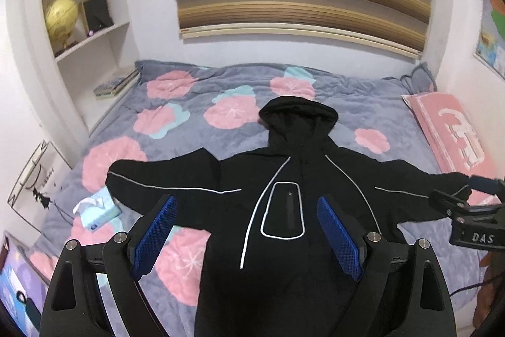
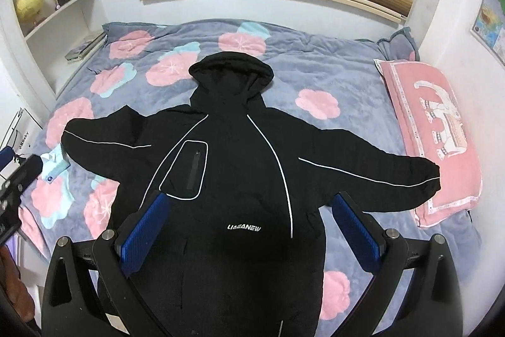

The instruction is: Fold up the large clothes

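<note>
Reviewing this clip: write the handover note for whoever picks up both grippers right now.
Left gripper: open, empty, above the jacket's front.
Right gripper: open, empty, also over the jacket.
Jacket: black, hooded, spread flat face up on the bed, both sleeves stretched out sideways, hood toward the window blind. The right sleeve's cuff reaches the pink pillow; a tissue pack lies by the left sleeve.
Done: jacket laid out.
Left: all the folding. No fold shows yet; sleeves in first looks sensible, then the body.
</note>
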`<state>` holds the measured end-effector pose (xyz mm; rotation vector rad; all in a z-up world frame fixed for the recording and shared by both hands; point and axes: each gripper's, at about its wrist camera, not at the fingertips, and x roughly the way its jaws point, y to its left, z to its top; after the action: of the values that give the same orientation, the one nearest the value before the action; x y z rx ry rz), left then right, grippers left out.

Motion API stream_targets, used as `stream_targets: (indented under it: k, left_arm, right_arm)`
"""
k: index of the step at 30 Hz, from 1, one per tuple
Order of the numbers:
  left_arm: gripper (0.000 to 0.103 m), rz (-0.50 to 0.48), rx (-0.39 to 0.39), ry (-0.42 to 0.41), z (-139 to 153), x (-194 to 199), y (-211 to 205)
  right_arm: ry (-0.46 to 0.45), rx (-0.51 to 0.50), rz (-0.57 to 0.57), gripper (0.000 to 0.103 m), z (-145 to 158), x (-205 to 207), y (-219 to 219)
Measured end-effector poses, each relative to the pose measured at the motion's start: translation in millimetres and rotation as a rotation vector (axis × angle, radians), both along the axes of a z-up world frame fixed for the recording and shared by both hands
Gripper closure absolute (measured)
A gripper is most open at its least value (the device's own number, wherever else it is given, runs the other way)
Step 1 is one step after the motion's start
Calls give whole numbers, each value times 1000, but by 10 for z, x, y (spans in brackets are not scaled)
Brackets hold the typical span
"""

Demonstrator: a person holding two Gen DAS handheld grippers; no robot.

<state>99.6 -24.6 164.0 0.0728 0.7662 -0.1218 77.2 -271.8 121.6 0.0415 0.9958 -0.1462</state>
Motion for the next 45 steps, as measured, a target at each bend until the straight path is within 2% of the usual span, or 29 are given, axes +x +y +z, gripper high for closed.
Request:
stream_targets:
  k: [3,8,13,16,21,24,28,32,35,39,40,45]
  left_arm:
    - [12,4,-22,-6,18,74,172]
    - [12,-5,-14,-1,22,203,407]
    - [12,-42,-64,16,13,336,689]
    - [12,-41,-60,2,10,408,864]
    - [12,-29,-104,1,-30,593,1242]
    - [12,-23,-84,0,-88,730,1442]
    - [12,15,-42,-18,-125,910,1889]
    - [12,88,-141,6,-181,1184,2593]
    - [12,177,-178,10,-281,1371,3029]
    - [12,220,-243,56,-543,1662,3409]
    - [12,221,-270,77,-649,1763,3480]
    - [12,280,-306,174,-1213,2368,3753]
  right_arm:
    - [19,-8,-14,0,-7,45,112]
    - [37,-6,-33,0,1,64,354]
    - [22,4,-62,0,33,49,612]
    - [22,0,-76,0,19,80,768]
    - [38,14,-91,0,-39,161,971]
    - [42,11,-91,0,-49,232,1080]
    - [47,-14,-89,0,-71,325,1213]
    - [72,-30,-104,0,-152,451,1283]
    - [95,-24,-109,0,-214,572,1298]
    - [123,-42,-90,0,-298,796,1403]
    - [128,-46,-83,0,-317,848,1427]
    - [173,-77,-44,0,-491,1142,1597]
